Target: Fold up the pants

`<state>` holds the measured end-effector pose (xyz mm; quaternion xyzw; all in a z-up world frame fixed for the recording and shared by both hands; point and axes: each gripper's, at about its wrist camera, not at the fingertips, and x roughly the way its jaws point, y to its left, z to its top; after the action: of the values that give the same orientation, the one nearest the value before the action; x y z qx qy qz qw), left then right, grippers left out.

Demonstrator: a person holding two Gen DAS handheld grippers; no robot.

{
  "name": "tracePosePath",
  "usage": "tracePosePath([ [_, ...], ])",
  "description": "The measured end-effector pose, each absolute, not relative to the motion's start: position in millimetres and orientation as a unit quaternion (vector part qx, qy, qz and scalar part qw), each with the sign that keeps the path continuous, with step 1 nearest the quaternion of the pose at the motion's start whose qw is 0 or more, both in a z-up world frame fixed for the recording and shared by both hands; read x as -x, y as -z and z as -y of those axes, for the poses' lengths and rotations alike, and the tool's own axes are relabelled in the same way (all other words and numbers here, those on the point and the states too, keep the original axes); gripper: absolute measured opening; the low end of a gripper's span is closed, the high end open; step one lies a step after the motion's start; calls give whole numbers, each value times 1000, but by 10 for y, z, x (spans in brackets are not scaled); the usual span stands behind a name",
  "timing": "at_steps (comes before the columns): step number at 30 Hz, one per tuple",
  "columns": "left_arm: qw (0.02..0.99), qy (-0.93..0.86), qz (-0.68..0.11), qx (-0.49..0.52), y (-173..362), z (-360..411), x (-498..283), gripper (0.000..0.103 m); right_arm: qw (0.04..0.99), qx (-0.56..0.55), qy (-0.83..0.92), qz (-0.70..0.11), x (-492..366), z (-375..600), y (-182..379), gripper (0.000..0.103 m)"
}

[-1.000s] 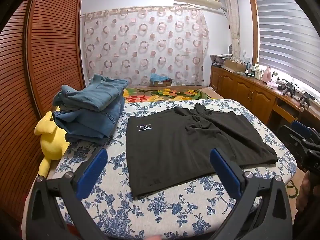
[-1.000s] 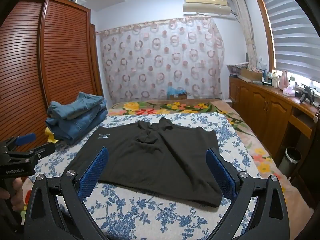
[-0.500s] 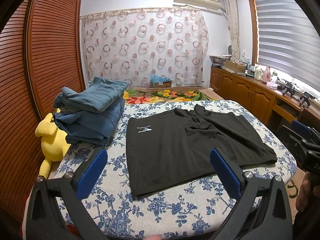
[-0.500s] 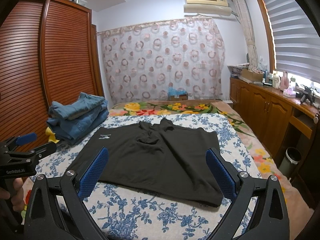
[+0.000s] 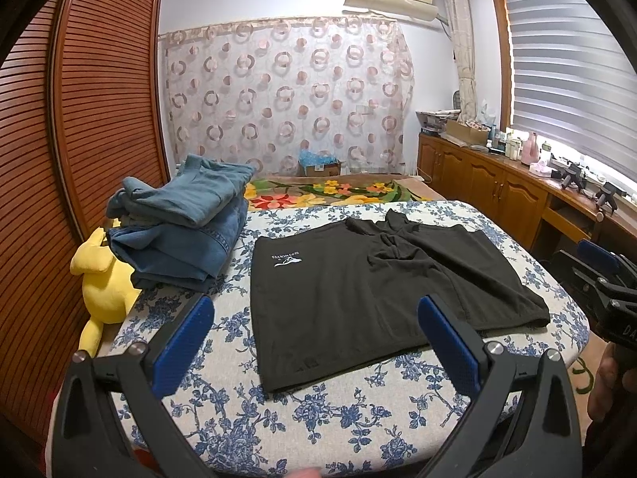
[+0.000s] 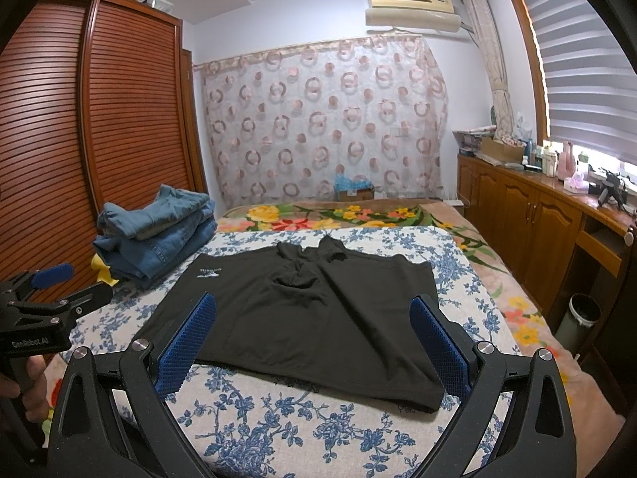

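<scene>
Bedroom light is falling across a bed [image 5: 338,418] with a blue-flowered cover, and the black pants [image 5: 358,290] are lying spread flat on the middle of it, waist end toward the far side, where the cloth is bunching into a small knot of wrinkles. Both grippers are hovering over the near edge of the bed, neither touching the cloth. The left gripper [image 5: 314,342] is standing with its blue pads spread wide and nothing between them; the right gripper [image 6: 312,338] is spread just as wide and just as empty.

Nothing looks folded yet, so I judge the step in hand to be the first grasp. To do it well, each gripper should be coming down on one near corner of the hem, pinching both layers together, and the bunched part at the far end wants smoothing first, or the crease will be setting crooked. Lifting both corners evenly should be keeping the edges lined up.

A small white logo [image 5: 286,259] is showing on the left leg, its lettering too small for me to read with confidence. "GenRobot.AI" is printed on the left gripper's body in the right-hand view. A stack of blue jeans [image 5: 179,223] is sitting to the left, with a yellow plush toy [image 5: 105,286] beside it.
</scene>
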<state>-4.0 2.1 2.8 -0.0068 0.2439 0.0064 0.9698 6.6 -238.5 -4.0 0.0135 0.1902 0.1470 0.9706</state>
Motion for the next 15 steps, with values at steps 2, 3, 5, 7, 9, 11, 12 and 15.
tracePosePath([
  [2,970,-6,-244,7,-30,-30,38,103,971,-14,-147,-190,-65,2385,40,100],
  [3,970,-6,-243,7,-32,-35,37,103,971,-14,-147,-190,-63,2385,39,100],
  [5,970,-7,-243,6,-28,-12,40,103,971,-14,-146,-190,-62,2383,38,100],
  [7,970,-7,-242,5,-64,31,54,103,971,-14,-147,-190,-59,2382,37,100],
  [9,970,-7,-242,5,-85,34,55,103,971,-14,-147,-189,-57,2382,35,100],
  [11,970,-7,-242,4,-86,34,56,103,971,-14,-146,-189,-58,2380,36,100],
  [12,970,-6,-241,5,-80,32,56,103,971,-14,-147,-189,-57,2379,36,100],
  [15,970,-7,-241,4,-82,33,57,103,971,-14,-147,-189,-56,2377,35,100],
])
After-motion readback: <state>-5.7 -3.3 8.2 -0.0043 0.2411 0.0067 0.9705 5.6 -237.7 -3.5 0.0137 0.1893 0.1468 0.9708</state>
